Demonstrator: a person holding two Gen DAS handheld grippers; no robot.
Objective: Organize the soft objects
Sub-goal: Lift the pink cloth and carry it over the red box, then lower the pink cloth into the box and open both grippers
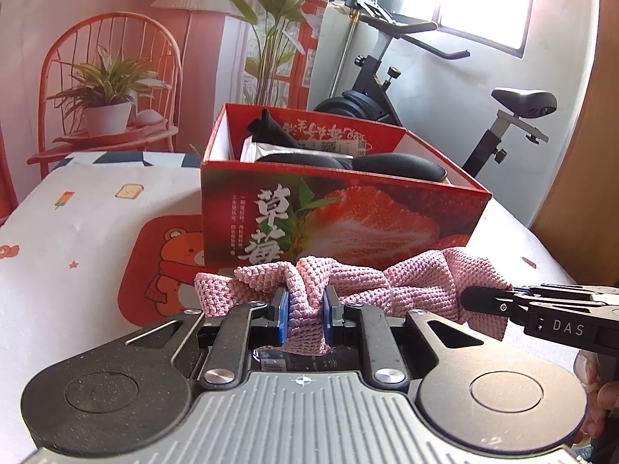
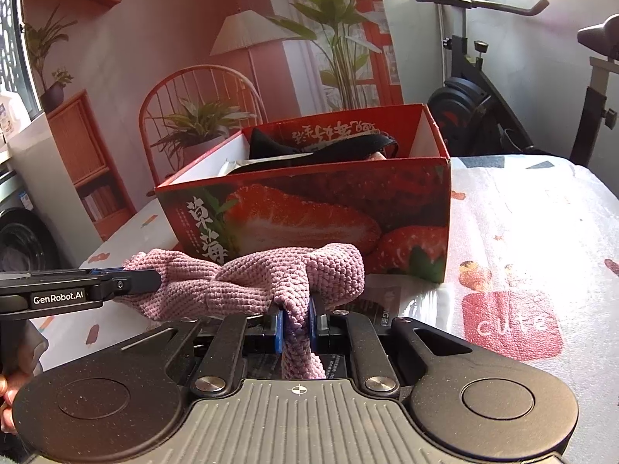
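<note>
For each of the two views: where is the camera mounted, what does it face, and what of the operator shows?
Left wrist: sits behind the left claw, facing the strawberry box; the right claw enters from the right.
Right wrist: sits behind the right claw, facing the same box; the left claw enters from the left.
Shared: each claw pinches the pink knitted cloth.

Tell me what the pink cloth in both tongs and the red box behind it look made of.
Pink cloth: a chunky knit or crochet yarn, matte, judging by the bumpy stitch rows and limp folds; the fibre cannot be told. Red box: likely printed cardboard with a slight sheen, given its thin straight walls, white inside and strawberry print.
</note>
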